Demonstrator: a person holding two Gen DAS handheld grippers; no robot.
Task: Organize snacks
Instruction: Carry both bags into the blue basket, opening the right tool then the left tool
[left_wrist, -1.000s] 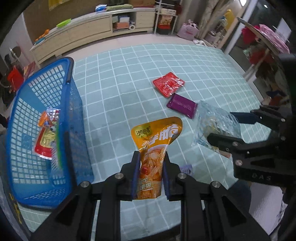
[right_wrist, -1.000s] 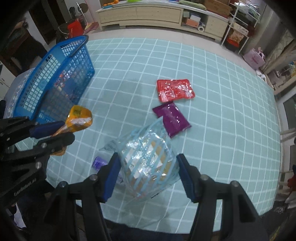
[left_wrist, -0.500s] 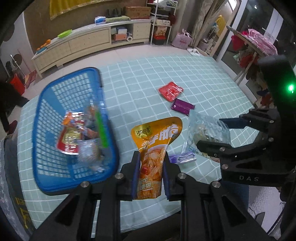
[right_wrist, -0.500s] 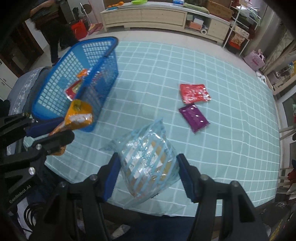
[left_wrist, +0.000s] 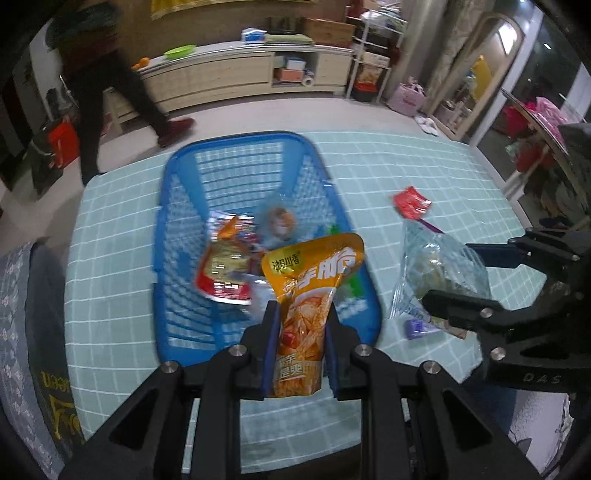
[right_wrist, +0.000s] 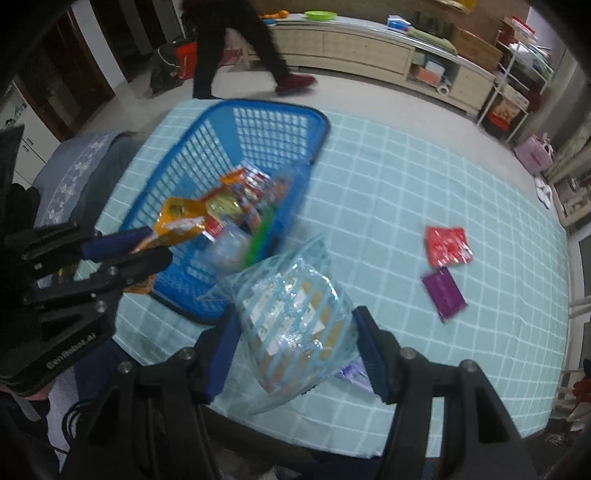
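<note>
the table (right_wrist: 388, 192) under its pale green checked cloth fills most of my view, and the blue basket (left_wrist: 173, 206) sits on its left part, already holding several snack packs (left_wrist: 229, 269) in a loose heap. behind the table a person in dark trousers (right_wrist: 236, 40) is on the floor beside a long low cabinet (left_wrist: 236, 74).

my right gripper (right_wrist: 295, 339) has its jaws spread fairly wide and pressed against both sides of a clear bag with light blue stripes (right_wrist: 291, 317), held off the cloth just beside the basket's near right corner. my left gripper (left_wrist: 301, 332) has its jaws drawn close together, pinching the lower part of an upright orange snack pouch (left_wrist: 310, 291), which hangs over the near end of the basket.

out on the cloth, well apart from the basket, lie a red packet (right_wrist: 447, 245) and a purple packet (right_wrist: 443, 291) just beside each other. a small violet sachet (left_wrist: 415, 328) lies on the cloth below the striped bag.
</note>
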